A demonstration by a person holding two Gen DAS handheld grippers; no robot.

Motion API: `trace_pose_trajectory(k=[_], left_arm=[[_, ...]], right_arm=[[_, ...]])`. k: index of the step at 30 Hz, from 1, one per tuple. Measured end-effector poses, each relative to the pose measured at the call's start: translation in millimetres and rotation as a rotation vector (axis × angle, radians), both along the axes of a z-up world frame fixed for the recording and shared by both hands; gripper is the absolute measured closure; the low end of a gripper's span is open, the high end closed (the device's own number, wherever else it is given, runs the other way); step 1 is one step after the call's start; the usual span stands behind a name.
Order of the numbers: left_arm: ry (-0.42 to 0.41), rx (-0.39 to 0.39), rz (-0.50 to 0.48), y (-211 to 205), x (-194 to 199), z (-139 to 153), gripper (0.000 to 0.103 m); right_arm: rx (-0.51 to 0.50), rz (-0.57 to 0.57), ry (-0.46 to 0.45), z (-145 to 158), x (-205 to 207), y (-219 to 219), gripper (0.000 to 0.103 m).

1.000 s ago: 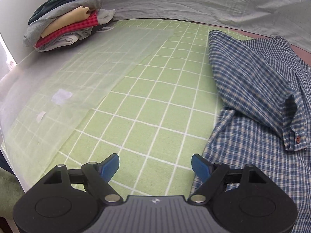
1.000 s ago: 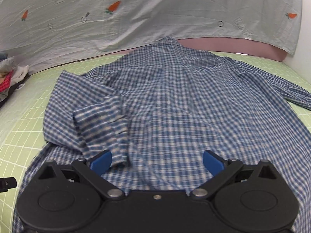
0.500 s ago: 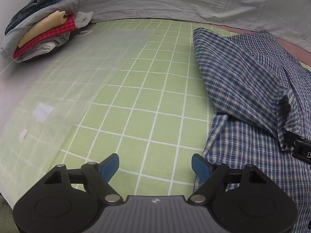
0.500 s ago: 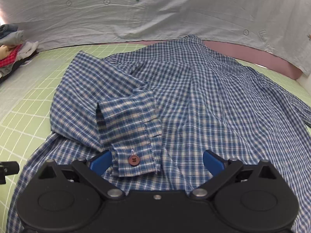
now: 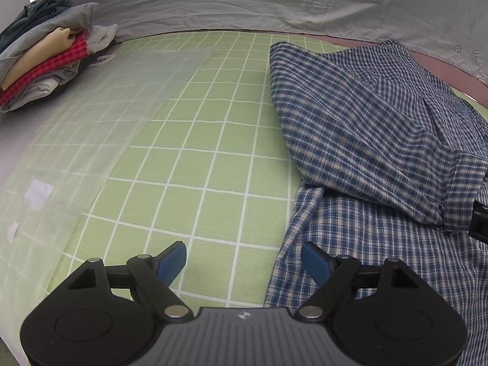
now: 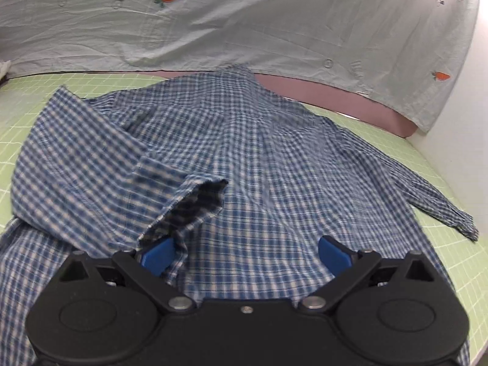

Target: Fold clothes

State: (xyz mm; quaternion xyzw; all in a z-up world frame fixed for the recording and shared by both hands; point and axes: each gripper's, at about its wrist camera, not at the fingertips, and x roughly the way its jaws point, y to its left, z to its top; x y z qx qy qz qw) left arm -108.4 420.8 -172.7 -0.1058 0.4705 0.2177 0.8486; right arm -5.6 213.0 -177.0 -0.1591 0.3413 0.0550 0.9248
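A blue checked shirt [image 6: 274, 164] lies spread on the green grid mat [image 5: 195, 158]. Its left sleeve [image 6: 91, 164] is folded in over the body, the open cuff [image 6: 195, 201] just ahead of my right gripper [image 6: 244, 254], which hovers open over the shirt's lower part with nothing between its fingers. The other sleeve [image 6: 427, 195] stretches out to the right. In the left wrist view the shirt [image 5: 381, 140] fills the right side. My left gripper [image 5: 244, 259] is open, low over the mat at the shirt's left hem, holding nothing.
A pile of folded clothes [image 5: 45, 61] sits at the far left corner of the mat. A translucent sheet [image 5: 91, 128] covers the mat's left part. A pale cloth with carrot prints [image 6: 213, 24] hangs behind. The table's right edge [image 6: 457, 244] is near the outstretched sleeve.
My right gripper has swung right and closer, so the folded cuff now lies beside its left finger and the right sleeve has come into view. My left gripper shifted slightly right toward the hem.
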Motion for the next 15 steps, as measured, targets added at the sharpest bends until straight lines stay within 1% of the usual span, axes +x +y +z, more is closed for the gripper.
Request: trace_pose_trajectory(k=[3,6,8,10,15], left_arm=[[-0.003,0.004,-0.011,0,0,0,0.020],[0.008,0.002,-0.009,1,-1,-4,0.020],[0.019,-0.004,-0.008,2,-1,-7,0.019],[0.028,-0.010,-0.009,1,0,-9,0.019],[0.031,0.002,-0.018,-2,3,-10,0.018]], right_arm=[[0.029,-0.104,0.020,-3,7,-18,0.002],[0.081,-0.142,0.028,0,5,-30,0.002],[0.152,-0.141,0.017,5,-3,-32,0.002],[0.229,-0.113,0.009,11,-11,-30,0.002],[0.297,-0.098,0.010,11,-11,-22,0.002]])
